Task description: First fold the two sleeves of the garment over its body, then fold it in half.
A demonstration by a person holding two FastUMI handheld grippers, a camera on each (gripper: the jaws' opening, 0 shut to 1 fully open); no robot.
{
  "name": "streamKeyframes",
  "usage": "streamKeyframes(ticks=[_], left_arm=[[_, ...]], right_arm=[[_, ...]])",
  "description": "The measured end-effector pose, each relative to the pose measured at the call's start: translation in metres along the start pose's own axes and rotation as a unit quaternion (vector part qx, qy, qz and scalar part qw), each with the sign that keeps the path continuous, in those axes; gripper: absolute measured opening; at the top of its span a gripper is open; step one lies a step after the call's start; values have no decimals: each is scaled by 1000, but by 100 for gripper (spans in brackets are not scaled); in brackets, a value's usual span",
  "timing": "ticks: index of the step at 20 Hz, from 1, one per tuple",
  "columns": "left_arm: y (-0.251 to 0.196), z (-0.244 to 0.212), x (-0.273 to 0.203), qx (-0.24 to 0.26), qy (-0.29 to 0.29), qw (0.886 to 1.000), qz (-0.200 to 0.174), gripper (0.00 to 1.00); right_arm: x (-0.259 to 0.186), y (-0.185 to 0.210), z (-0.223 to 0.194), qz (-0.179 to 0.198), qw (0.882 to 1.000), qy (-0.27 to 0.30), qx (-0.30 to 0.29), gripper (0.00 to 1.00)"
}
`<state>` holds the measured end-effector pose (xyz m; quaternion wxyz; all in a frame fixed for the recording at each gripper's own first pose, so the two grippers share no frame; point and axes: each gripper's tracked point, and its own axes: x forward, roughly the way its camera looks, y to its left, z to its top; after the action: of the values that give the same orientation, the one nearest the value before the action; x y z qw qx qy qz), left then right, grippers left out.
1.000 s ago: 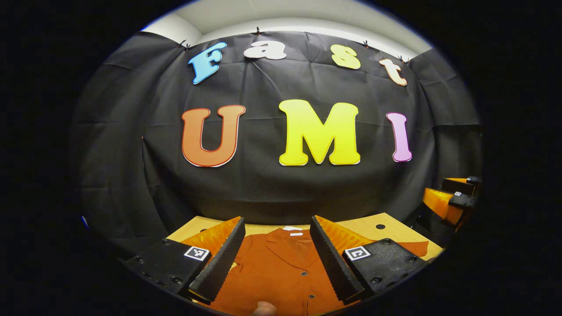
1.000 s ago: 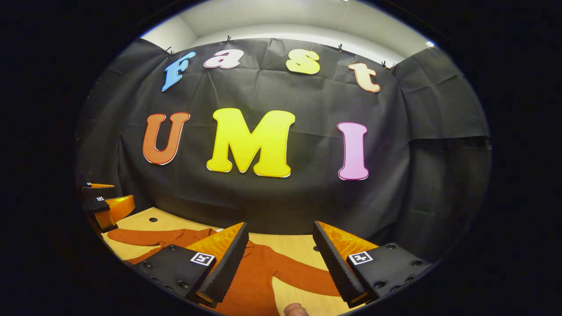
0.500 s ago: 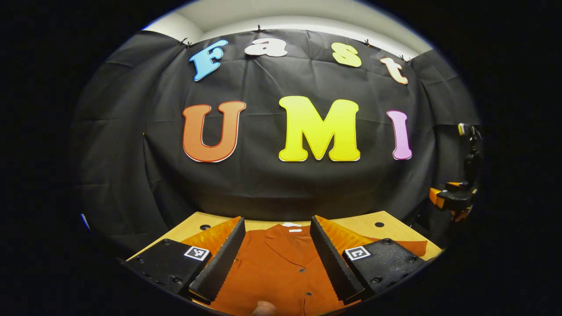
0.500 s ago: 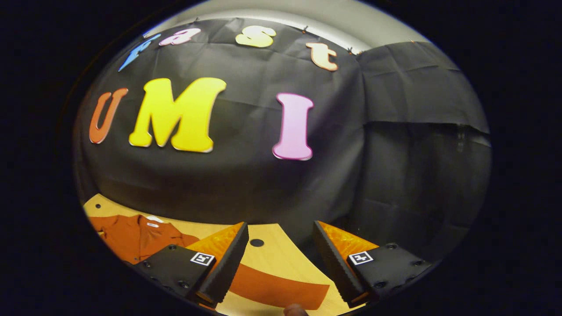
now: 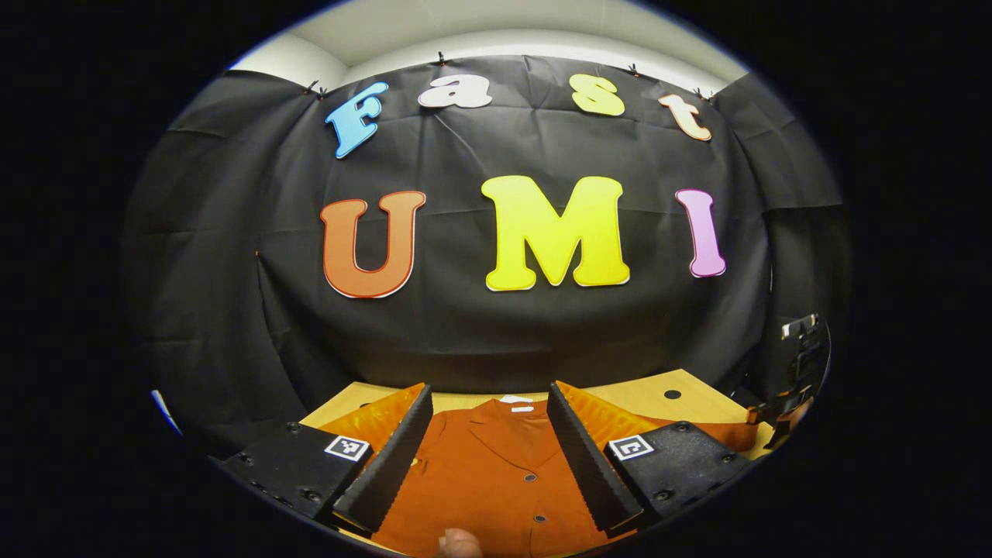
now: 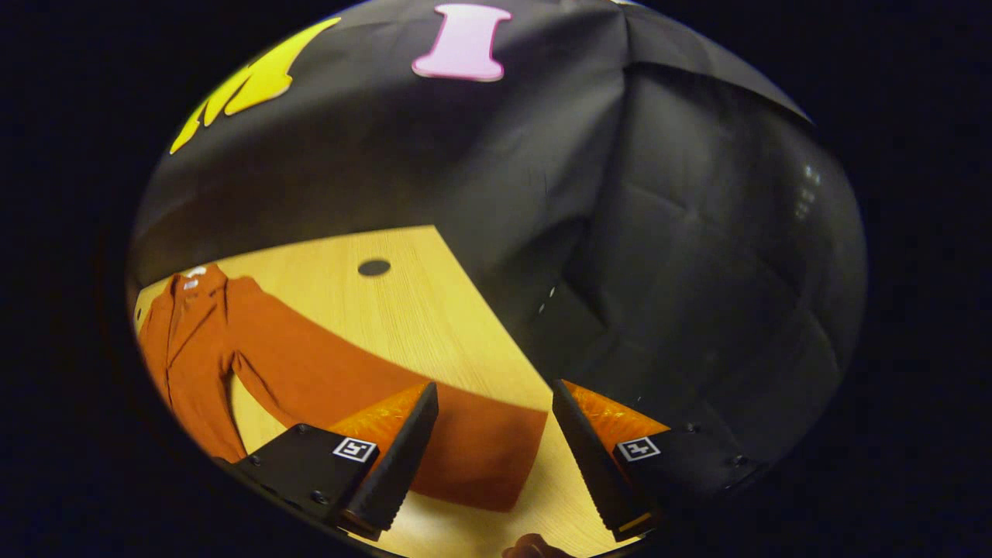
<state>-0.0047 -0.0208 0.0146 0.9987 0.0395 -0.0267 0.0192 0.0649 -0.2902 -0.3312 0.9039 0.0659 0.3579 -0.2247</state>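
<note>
Left gripper view
Your left gripper (image 5: 484,457): its two black ribbed fingers with orange backs stand wide apart and grip nothing.
Garment: the rust-orange buttoned shirt with a collar (image 5: 496,473) lies flat on the light wooden table (image 5: 643,394), its front facing up. Its collar and button line sit between your left gripper's fingers in this view.
Sleeve: one long sleeve (image 5: 728,434) runs out to the right across the table, unfolded.
Your right gripper: a black and orange part of it (image 5: 790,395) shows at the far right edge, near the sleeve's end; you cannot tell its finger state from here.
Thumb: a fingertip (image 5: 459,542) shows at the bottom edge.

Right gripper view
Your right gripper (image 6: 492,457): its fingers are spread wide and hold nothing.
Sleeve cuff: the end of the rust-orange sleeve (image 6: 484,449) lies flat on the table, between the two fingers in this view. You cannot tell whether the fingers touch the cloth.
Shirt body: the collar and front (image 6: 190,341) lie at the left, well apart from the gripper.
Table: a dark round hole (image 6: 374,267) sits in the wood beyond the sleeve.
</note>
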Motion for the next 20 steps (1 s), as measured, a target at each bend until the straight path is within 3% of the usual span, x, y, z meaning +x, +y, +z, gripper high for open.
streamKeyframes(ticks=[1,3,8,12,15,17,20], left_arm=[[-2,0,-1,3,3,1000,6,100],[-4,-1,-3,5,9,1000,21,96],[-7,-1,-12,-2,6,999,35,96],[0,-12,-7,-12,18,999,29,96],[13,-25,-5,-19,34,999,27,96],[26,-38,-5,-21,50,998,32,96],[47,-58,-6,-26,79,996,45,97]], right_arm=[[6,-1,-7,1,1000,20,7,96],[17,-11,-17,-17,998,60,12,96],[30,-16,-35,-10,984,162,73,96],[27,-13,-41,-8,958,253,137,95],[22,-16,-47,12,932,351,94,93],[27,-15,-44,7,916,389,100,93],[32,-13,-36,1,906,405,123,90]])
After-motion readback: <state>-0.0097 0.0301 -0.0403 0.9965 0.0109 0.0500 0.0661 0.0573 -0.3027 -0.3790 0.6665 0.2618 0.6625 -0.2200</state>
